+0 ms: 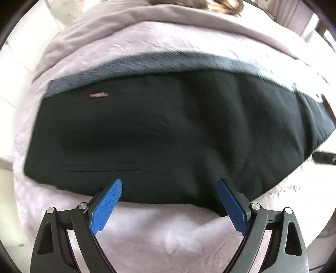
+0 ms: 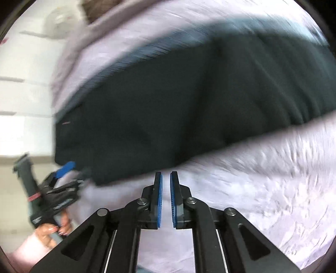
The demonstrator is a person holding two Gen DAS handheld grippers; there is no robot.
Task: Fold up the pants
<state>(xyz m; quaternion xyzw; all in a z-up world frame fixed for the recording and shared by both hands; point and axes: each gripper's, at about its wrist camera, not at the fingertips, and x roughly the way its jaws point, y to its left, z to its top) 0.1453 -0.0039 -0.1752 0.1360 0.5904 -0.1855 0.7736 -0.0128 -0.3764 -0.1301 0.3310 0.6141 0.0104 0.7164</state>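
Dark folded pants (image 1: pixel 159 130) lie across a pale pink fuzzy blanket (image 1: pixel 159 235), with a lighter grey band (image 1: pixel 147 63) along their far edge and a small pink tag (image 1: pixel 98 95) at upper left. My left gripper (image 1: pixel 170 184) is open, its blue fingers (image 1: pixel 107 208) over the pants' near edge. In the right wrist view the pants (image 2: pixel 178 117) fill the middle, blurred. My right gripper (image 2: pixel 166 178) is nearly shut with a narrow gap, empty, just short of the pants' near edge. The left gripper (image 2: pixel 69 168) shows at the pants' left corner, held by a hand.
The blanket (image 2: pixel 262 189) covers a bed. A grey sheet (image 1: pixel 126 19) lies beyond the pants. White wall or furniture (image 1: pixel 14 63) stands at the left. A dark object (image 1: pixel 324 157) lies at the right edge.
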